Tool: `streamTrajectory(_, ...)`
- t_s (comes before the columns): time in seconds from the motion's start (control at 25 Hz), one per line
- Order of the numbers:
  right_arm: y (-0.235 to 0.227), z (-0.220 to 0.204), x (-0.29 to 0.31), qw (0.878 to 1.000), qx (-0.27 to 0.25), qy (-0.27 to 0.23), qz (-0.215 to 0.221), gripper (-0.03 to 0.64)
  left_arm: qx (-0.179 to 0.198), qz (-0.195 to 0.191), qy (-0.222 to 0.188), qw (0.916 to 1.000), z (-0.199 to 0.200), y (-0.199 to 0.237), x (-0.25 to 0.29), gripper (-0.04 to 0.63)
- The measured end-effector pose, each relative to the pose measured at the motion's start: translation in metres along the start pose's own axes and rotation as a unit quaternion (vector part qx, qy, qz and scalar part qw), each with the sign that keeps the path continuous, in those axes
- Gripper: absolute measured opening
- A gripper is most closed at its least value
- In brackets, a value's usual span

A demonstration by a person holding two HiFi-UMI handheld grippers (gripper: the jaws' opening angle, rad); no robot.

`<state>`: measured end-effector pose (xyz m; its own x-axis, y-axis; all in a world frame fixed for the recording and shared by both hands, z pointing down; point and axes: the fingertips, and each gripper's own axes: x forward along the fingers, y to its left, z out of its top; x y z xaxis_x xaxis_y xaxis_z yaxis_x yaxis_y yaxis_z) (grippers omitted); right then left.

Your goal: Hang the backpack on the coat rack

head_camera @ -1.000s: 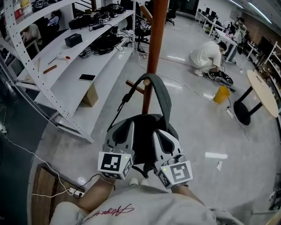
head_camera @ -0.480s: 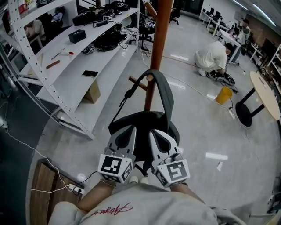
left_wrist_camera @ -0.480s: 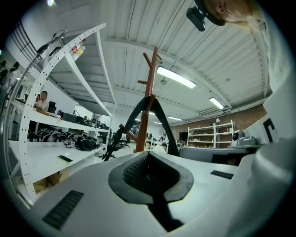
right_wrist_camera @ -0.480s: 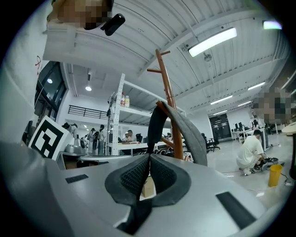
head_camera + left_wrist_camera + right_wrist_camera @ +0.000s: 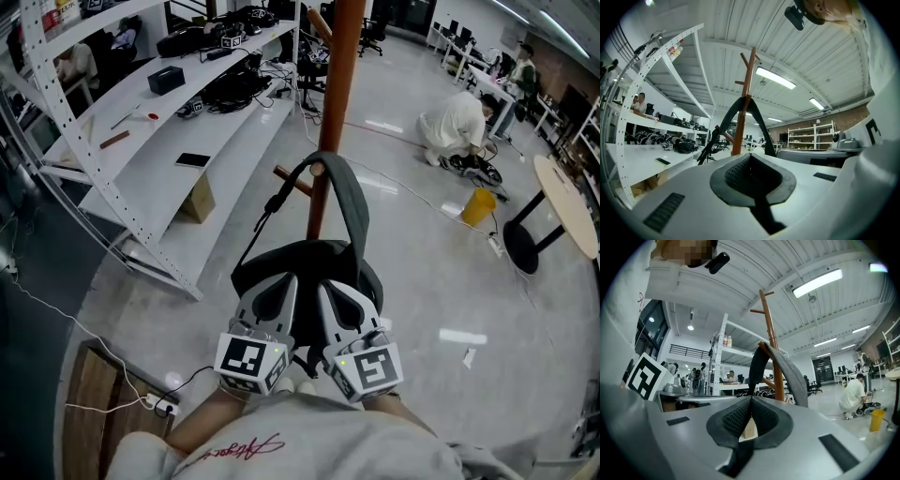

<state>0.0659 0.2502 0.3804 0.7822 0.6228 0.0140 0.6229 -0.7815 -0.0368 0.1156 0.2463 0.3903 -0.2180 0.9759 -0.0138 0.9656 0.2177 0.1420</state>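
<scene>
A dark grey backpack (image 5: 309, 267) hangs by its strap (image 5: 352, 202) from a lower peg (image 5: 317, 169) of the brown coat rack pole (image 5: 336, 94). Both grippers point level at the bag's near side. My left gripper (image 5: 284, 281) is shut, and no fabric shows between its pads (image 5: 740, 171). My right gripper (image 5: 330, 286) sits beside it, its pads (image 5: 740, 420) meeting in a line with nothing pinched. In both gripper views the strap (image 5: 757, 117) (image 5: 787, 369) rises over the pole (image 5: 746, 79) (image 5: 771, 329) ahead of the jaws. The bag's body is hidden below the jaws there.
White shelving (image 5: 150, 141) with tools and cables runs along the left, a cardboard box (image 5: 195, 202) under it. A person (image 5: 455, 122) crouches at the back right near a yellow bucket (image 5: 476, 202) and a round table (image 5: 562, 202). A power strip (image 5: 164, 408) lies at the lower left.
The left gripper has drifted slightly down and towards me beside the bag. The right gripper has stayed put. The backpack still hangs from the same peg.
</scene>
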Motion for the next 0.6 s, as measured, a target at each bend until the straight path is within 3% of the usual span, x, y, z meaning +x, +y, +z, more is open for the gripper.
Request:
streamTrajectory(0.16,-0.002,-0.001,-0.003,1.0,-0.002,-0.005,0.002,0.015,-0.015,-0.003,0.005,0.9999,-0.004,-0.003,0.001,0.017)
streamTrajectory(0.6,-0.007,0.003,-0.012,1.0,-0.007,-0.003,-0.012,0.015,-0.013,-0.012,0.005,0.9998,-0.004,-0.014,0.003,0.017)
